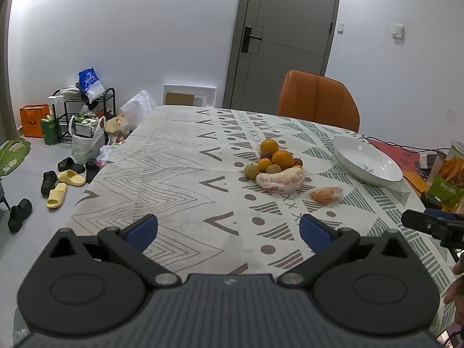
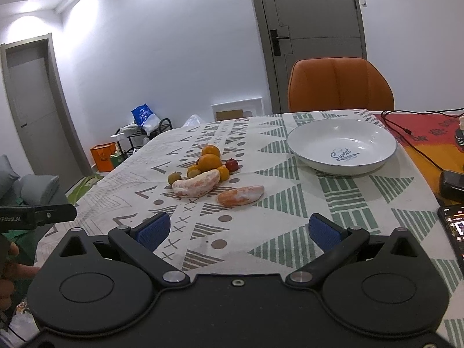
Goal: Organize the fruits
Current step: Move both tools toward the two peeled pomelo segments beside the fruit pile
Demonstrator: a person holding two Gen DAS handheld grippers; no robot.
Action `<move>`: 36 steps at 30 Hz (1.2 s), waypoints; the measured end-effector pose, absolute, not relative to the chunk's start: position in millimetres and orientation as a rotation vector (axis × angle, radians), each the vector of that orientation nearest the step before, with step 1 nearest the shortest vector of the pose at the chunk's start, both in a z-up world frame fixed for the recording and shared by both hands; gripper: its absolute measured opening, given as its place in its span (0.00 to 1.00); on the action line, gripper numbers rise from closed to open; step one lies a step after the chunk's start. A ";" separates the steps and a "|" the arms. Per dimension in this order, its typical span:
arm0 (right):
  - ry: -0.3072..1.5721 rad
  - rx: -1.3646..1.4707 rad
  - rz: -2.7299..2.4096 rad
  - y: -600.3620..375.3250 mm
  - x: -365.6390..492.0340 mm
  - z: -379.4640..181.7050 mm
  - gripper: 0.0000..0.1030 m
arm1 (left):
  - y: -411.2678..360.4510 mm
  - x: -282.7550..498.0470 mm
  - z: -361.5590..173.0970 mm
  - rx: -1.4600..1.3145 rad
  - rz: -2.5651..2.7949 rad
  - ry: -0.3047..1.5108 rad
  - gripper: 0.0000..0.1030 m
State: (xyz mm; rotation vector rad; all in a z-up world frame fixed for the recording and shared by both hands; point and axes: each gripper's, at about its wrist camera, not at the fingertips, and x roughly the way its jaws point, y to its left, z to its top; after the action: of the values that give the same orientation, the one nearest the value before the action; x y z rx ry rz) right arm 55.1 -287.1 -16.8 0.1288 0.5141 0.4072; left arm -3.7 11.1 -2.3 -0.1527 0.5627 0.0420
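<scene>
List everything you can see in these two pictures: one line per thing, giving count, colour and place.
Oranges: about four, orange, piled mid-table.
Small round fruits: at least two, brownish-green, left of pile.
Red fruit: one clear in right view, right of pile.
Pomelo wedges: two, pink-orange, in front of pile; the smaller lies apart.
Bowl: one, white, empty, right of fruit.
Tablecloth: one, white with green and grey patterns.
Chair: one, orange, far side of table.
Doors: two, grey.
Shoes: several, black and yellow, on floor.
Phone: one, black, right table edge.
Left gripper: blue fingers, open.
Right gripper: blue fingers, open.
</scene>
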 end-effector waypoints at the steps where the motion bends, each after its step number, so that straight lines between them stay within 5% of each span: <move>1: 0.514 0.131 0.407 -287.2 55.2 -16.9 1.00 | 11.2 -3.6 -2.1 -0.153 0.042 0.563 1.00; 36: 0.527 0.115 0.407 -288.5 64.1 -21.0 1.00 | 3.8 -1.1 0.7 -0.123 0.042 0.563 1.00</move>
State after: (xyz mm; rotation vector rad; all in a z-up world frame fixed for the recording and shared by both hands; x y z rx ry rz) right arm 64.1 -288.5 -21.0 0.1146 0.5268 0.4071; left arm -1.1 3.8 0.7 -0.1233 0.5631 0.0424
